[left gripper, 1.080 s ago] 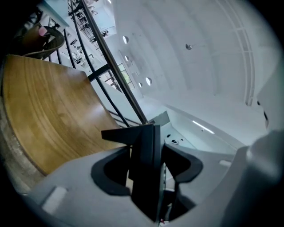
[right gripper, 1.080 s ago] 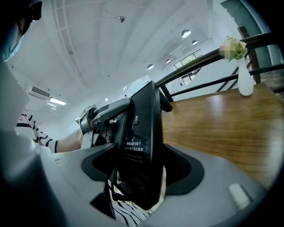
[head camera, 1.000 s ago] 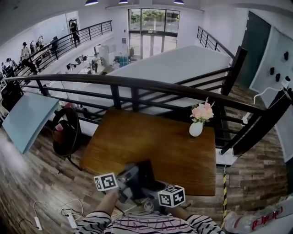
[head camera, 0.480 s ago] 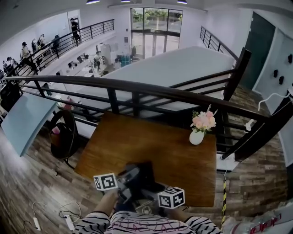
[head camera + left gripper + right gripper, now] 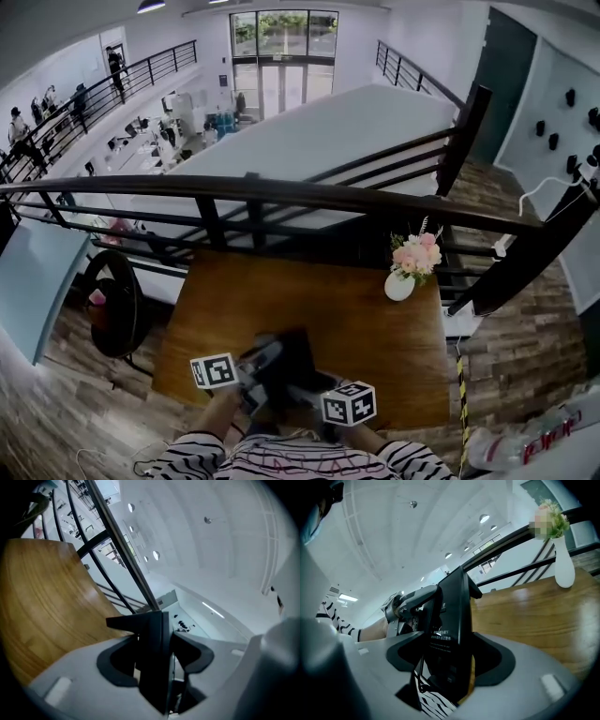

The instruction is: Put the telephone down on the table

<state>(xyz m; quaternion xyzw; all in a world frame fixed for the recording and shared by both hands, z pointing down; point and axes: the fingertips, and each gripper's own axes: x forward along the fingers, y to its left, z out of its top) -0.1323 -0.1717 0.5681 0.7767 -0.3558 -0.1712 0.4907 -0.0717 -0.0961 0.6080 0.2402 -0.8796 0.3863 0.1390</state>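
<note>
Both grippers hold the black telephone (image 5: 292, 356) over the near edge of the wooden table (image 5: 356, 305). In the head view my left gripper (image 5: 260, 373) grips it from the left and my right gripper (image 5: 309, 396) from the near right, each beside its marker cube. The left gripper view shows the left gripper (image 5: 157, 656) shut on the telephone's thin black edge (image 5: 153, 653), with the table (image 5: 42, 611) to the left. Seen from the right gripper view, the right gripper (image 5: 451, 657) is shut on the telephone's labelled body (image 5: 451, 620).
A white vase of pink flowers (image 5: 401, 283) stands at the table's far right corner, and the vase (image 5: 564, 569) shows again in the right gripper view. A black railing (image 5: 281, 192) runs just behind the table. A round black chair (image 5: 112, 305) stands on the wooden floor to its left.
The head view has swung slightly, so the table and railing sit differently in the picture. Both grippers with the telephone stay at about the same spot over the table's near edge.
</note>
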